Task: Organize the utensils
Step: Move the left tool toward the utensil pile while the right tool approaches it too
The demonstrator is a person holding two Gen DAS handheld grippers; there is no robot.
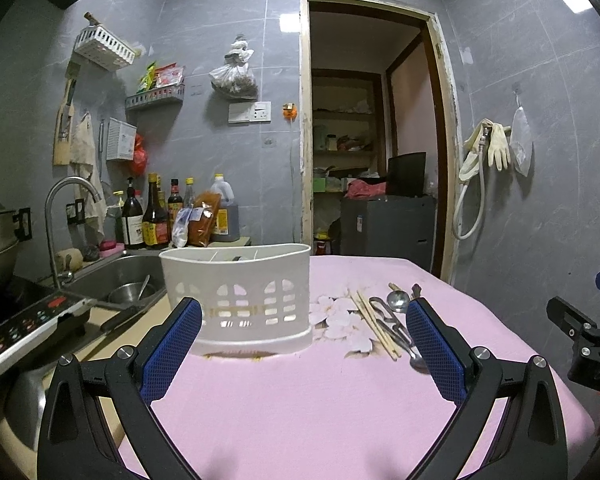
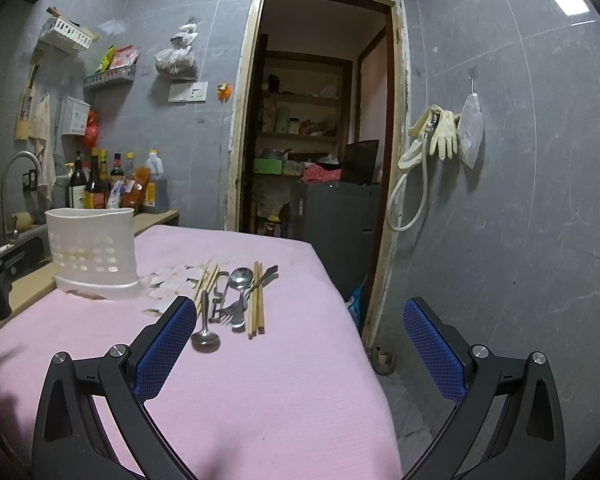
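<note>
A white slotted utensil holder (image 1: 238, 298) stands on the pink tablecloth (image 1: 300, 400); it also shows in the right wrist view (image 2: 92, 254). Beside it lie wooden chopsticks (image 2: 256, 300), metal spoons (image 2: 205, 334), a fork (image 2: 230, 312) and a peeler, in a loose pile; the pile shows in the left wrist view (image 1: 392, 324). My left gripper (image 1: 304, 344) is open and empty, low over the cloth, just in front of the holder. My right gripper (image 2: 300, 344) is open and empty, near the pile's right front.
A sink (image 1: 128, 276) with a tap, an induction hob (image 1: 24, 320) and a pot are left of the table. Sauce bottles (image 1: 156, 216) stand by the wall. A doorway (image 2: 320, 120) opens behind the table. The table's right edge drops to the floor (image 2: 404, 400).
</note>
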